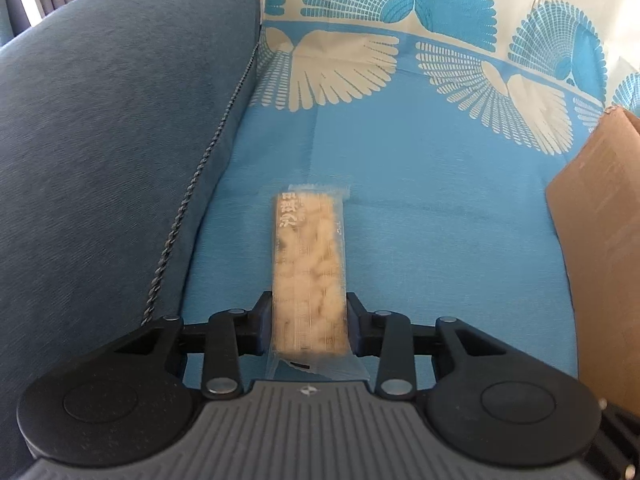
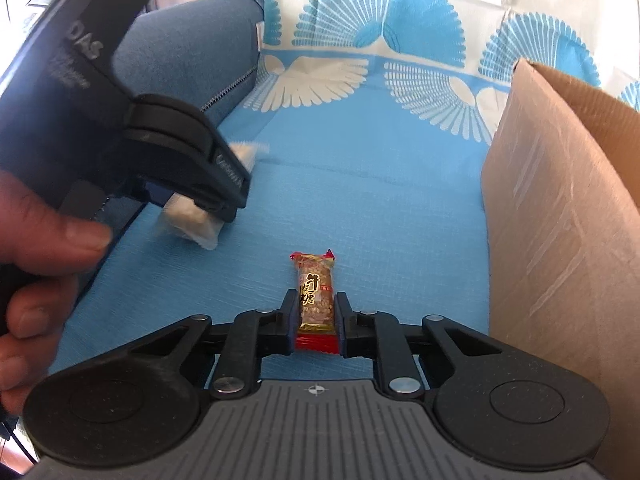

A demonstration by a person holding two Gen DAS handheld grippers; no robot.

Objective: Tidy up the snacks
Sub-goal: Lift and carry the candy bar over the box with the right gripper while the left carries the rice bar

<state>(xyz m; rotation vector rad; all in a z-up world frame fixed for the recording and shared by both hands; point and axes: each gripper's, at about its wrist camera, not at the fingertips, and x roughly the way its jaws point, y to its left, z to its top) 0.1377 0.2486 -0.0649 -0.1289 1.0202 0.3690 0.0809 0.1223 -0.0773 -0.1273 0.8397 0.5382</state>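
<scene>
My left gripper (image 1: 309, 308) is shut on a long pale snack bar in a clear wrapper (image 1: 308, 256), held lengthwise above the blue cloth. It also shows in the right wrist view (image 2: 224, 204), where the bar (image 2: 192, 224) sticks out below the fingers. My right gripper (image 2: 317, 308) is shut on a small red and gold candy bar (image 2: 316, 300), just above the cloth. A brown cardboard box (image 2: 560, 216) stands right of both grippers; it also shows in the left wrist view (image 1: 600, 248).
A blue cloth with white fan patterns (image 1: 420, 200) covers the sofa seat. The grey-blue sofa arm (image 1: 112, 140) rises on the left. A person's hand (image 2: 36, 272) holds the left gripper's handle.
</scene>
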